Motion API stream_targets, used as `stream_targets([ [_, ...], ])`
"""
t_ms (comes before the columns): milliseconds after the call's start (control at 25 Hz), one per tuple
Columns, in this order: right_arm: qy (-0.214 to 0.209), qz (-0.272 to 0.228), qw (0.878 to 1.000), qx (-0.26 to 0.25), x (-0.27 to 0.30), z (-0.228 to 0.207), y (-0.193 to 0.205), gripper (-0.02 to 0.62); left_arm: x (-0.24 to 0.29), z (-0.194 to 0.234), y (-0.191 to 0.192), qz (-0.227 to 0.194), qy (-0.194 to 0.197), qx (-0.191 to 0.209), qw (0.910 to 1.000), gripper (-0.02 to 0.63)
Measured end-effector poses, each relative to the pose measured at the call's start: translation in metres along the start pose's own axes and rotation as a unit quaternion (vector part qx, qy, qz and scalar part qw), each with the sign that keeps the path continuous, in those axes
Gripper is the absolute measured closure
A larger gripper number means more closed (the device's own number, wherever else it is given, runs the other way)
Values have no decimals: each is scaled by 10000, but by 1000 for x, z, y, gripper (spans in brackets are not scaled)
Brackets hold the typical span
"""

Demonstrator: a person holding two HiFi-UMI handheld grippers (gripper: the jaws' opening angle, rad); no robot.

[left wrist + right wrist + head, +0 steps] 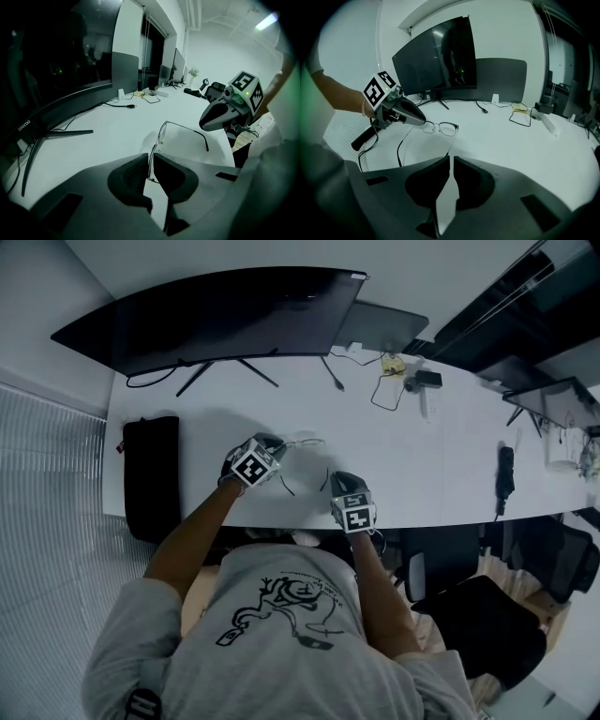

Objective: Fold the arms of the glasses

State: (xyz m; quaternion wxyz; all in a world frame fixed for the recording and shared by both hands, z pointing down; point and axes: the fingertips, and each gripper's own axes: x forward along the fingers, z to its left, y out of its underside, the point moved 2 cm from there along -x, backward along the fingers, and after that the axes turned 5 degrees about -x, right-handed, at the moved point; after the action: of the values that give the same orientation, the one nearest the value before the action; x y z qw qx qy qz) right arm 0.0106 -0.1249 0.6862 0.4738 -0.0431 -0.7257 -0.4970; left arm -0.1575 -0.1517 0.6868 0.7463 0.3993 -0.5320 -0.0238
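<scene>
A grey shirt [281, 634] fills the bottom of the head view, and beyond it both forearms reach onto the white counter [422, 456], where the glasses [440, 127] lie near the front edge with both arms spread. The left tongs [151, 159] are clenched on the front rim at one end of the frame. The right tongs [451, 161] are closed on nothing, their tips just beside the end of the nearer arm [452, 141]. The other arm [399, 151] runs back beside the left tongs. With the right tongs closed, they would probably have to nudge the arm inward. A push off the hinge's line could twist the thin frame in its one-ended grip, slip it free, or skate it across the smooth counter. A hard pinch could also strain the lens.
</scene>
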Motion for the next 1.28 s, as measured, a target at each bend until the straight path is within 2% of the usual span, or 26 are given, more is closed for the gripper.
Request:
stream_targets([
  [280, -95, 71, 9999, 78, 2, 7, 7, 560, 1, -6, 0, -28, -30, 88, 10000, 571],
  [840, -204, 22, 9997, 104, 4, 13, 6, 561, 1, -20, 1, -2, 93, 108, 9999, 572],
  [1000, -11, -68, 9997, 241, -1, 5, 7, 561, 1, -21, 4, 20, 99, 114, 9999, 572],
  [1120, 122, 49, 9996, 245, -2, -2, 12, 561, 1, -21, 5, 20, 102, 128, 9999, 572],
  [1280, 6, 243, 9996, 117, 4, 4, 22, 560, 0, -22, 4, 30, 133, 116, 9998, 572],
])
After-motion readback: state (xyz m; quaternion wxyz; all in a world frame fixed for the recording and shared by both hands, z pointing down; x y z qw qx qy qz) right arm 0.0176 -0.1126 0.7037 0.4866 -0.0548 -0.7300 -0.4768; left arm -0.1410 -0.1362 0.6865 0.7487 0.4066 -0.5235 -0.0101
